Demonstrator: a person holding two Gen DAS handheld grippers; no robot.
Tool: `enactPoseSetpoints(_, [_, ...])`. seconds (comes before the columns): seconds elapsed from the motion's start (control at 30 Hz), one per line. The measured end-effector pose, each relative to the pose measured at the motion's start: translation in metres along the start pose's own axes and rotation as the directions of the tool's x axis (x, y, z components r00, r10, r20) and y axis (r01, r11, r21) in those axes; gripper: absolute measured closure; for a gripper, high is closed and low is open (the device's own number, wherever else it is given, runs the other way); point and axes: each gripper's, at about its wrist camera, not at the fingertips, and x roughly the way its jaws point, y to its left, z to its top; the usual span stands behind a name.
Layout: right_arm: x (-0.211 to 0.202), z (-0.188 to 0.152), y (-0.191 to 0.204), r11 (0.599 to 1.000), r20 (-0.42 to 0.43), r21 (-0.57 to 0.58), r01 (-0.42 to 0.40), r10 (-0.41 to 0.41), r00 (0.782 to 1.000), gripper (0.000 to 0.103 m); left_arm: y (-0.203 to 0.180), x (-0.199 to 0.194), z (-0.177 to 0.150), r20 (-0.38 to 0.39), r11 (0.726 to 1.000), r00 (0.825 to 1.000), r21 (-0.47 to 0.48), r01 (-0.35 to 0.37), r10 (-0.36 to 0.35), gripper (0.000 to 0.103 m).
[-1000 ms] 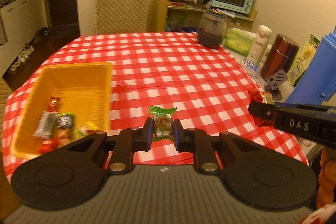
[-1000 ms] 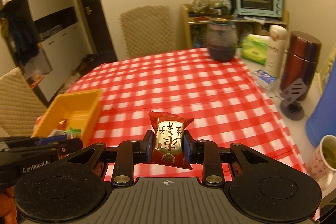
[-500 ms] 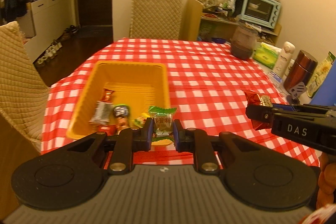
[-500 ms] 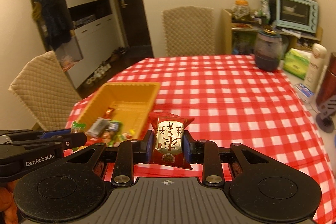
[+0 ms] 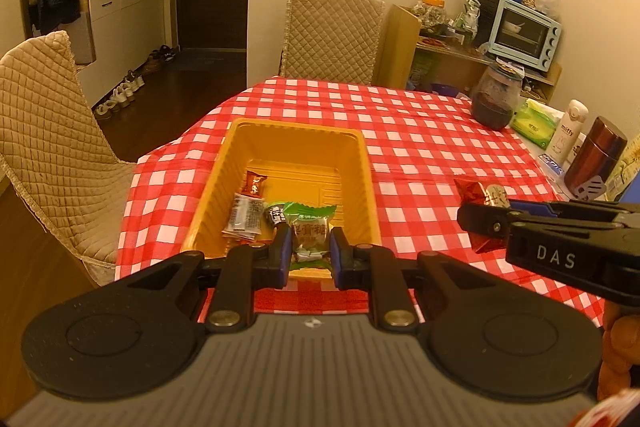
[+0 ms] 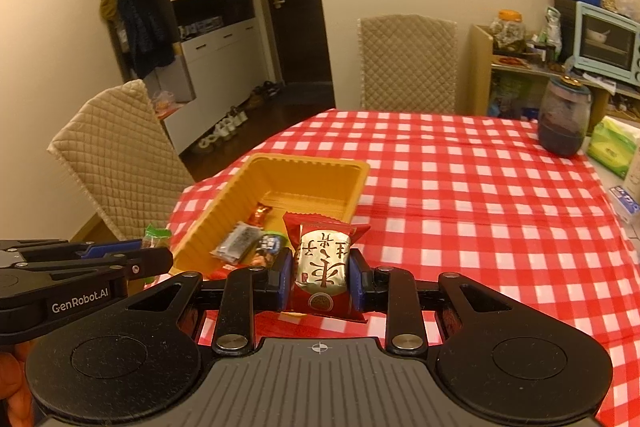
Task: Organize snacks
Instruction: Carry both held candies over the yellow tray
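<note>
A green-wrapped candy (image 5: 310, 231) is pinched in the left gripper (image 5: 310, 259) over the near end of the yellow tray (image 5: 370, 187) and a red-gold snack pack (image 6: 323, 263) is clamped in the right gripper (image 6: 320, 285), both probably light, crinkly and best held mid-body.

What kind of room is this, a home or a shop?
Most likely a home dining area. A table with a red checked cloth has padded chairs around it, a small toaster oven stands on a cluttered shelf, and shoes lie on the floor near the door.
</note>
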Motion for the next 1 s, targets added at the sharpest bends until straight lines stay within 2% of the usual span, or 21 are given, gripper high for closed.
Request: enactPoseSetpoints(1.0, [0.107, 0.017, 0.01, 0.999, -0.09, -0.008, -0.036, 0.035, 0.995, 0.073, 0.041, 0.086, 0.021, -0.087, 1.0, 0.996, -0.005, -0.003, 0.002, 0.085])
